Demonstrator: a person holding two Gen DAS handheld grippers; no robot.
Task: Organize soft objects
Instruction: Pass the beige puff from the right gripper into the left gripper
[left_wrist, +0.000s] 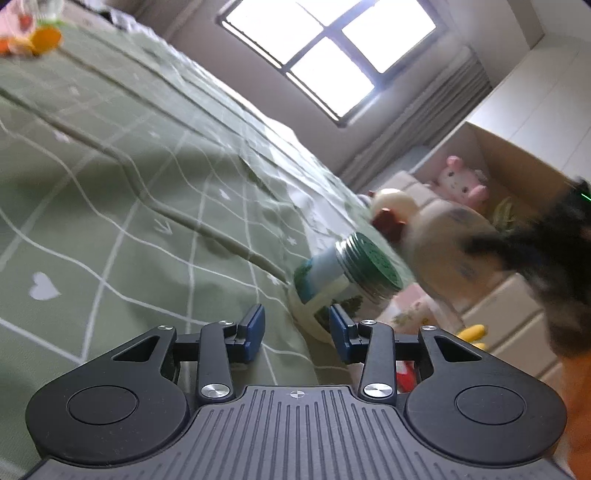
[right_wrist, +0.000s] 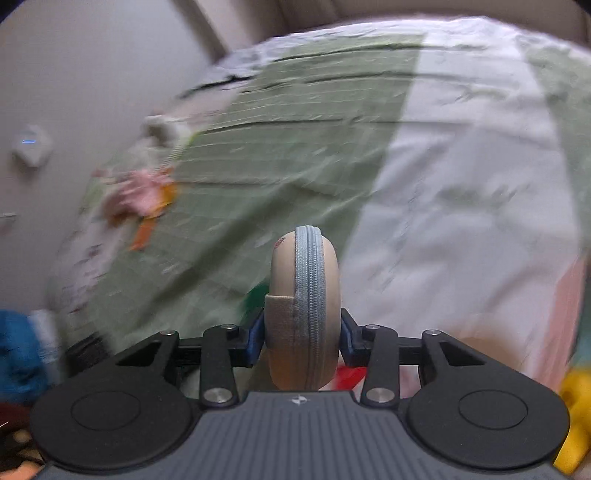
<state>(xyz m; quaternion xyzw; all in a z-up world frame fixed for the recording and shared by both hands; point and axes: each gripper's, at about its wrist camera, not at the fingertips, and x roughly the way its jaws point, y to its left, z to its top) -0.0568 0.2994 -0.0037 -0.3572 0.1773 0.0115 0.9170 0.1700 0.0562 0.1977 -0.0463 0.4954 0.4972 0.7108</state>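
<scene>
**Zippered pouch clamped in the right gripper above the bed**

The beige zippered pouch (right_wrist: 303, 310) is standing edge-on between the blue pads (right_wrist: 255, 338) of the right gripper (right_wrist: 301, 338), its grey zipper running up the middle toward the camera. Both pads are pressing against its sides, so the jaws are sitting partly closed around it and gripping it clear of the bed. Below it, the green checked bedspread (right_wrist: 277, 177) is streaking past in motion blur, with a white stretch of bedding (right_wrist: 461, 206) on the right side.

In the left wrist view the same pouch (left_wrist: 443, 251) is showing as a blurred pale oval at the right, off the near right edge of the bed, with the dark blurred shape of the right gripper (left_wrist: 535, 254) behind it.

The left gripper (left_wrist: 297, 332) is hovering at that same edge of the bed with its jaws standing apart and nothing between the pads. Just beyond its fingertips a jar-shaped plush (left_wrist: 332, 288) with a green lid is lying on its side at the bed's edge.

Past the bed's right edge, an open cardboard box (left_wrist: 517, 166) is holding a pink and white plush toy (left_wrist: 463, 182). At the bed's far left corner, pink and orange soft toys (left_wrist: 29, 33) are lying in a small heap.
</scene>
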